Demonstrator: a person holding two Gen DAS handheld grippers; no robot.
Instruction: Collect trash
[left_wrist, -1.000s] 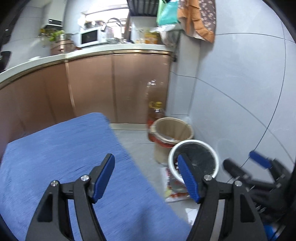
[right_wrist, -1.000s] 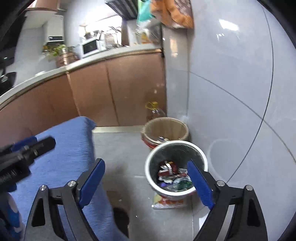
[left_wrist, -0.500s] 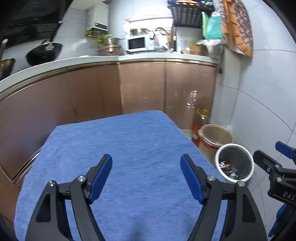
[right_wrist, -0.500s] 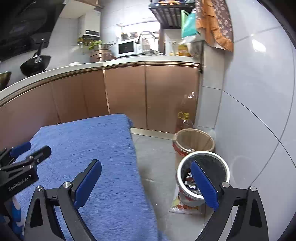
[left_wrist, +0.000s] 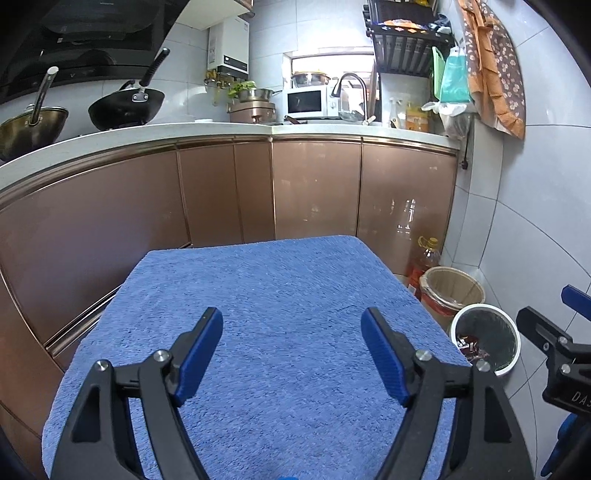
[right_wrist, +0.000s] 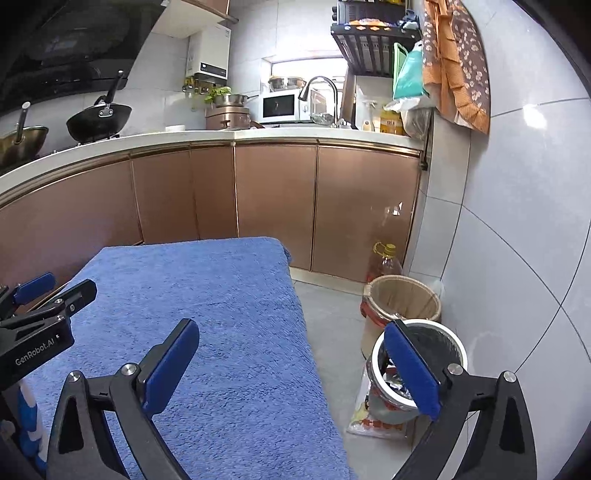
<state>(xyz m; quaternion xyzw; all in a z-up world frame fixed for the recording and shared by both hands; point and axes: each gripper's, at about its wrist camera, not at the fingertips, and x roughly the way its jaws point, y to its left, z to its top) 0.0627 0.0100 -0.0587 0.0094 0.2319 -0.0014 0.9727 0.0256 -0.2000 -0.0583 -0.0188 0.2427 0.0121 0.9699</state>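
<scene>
Trash bin (right_wrist: 419, 363) on grey kitchen floor (right_wrist: 332, 325) beside blue-towelled table (right_wrist: 221, 314).

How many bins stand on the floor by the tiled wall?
2: a white-rimmed bin holding wrappers, nearest the camera, and a tan bin right behind it, beside the oil bottle.

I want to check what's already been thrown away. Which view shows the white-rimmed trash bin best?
The left wrist view: the white-rimmed trash bin is unobstructed, with wrappers visible inside. In the right wrist view the bin is nearer, but a blue fingertip covers much of its opening.
</scene>
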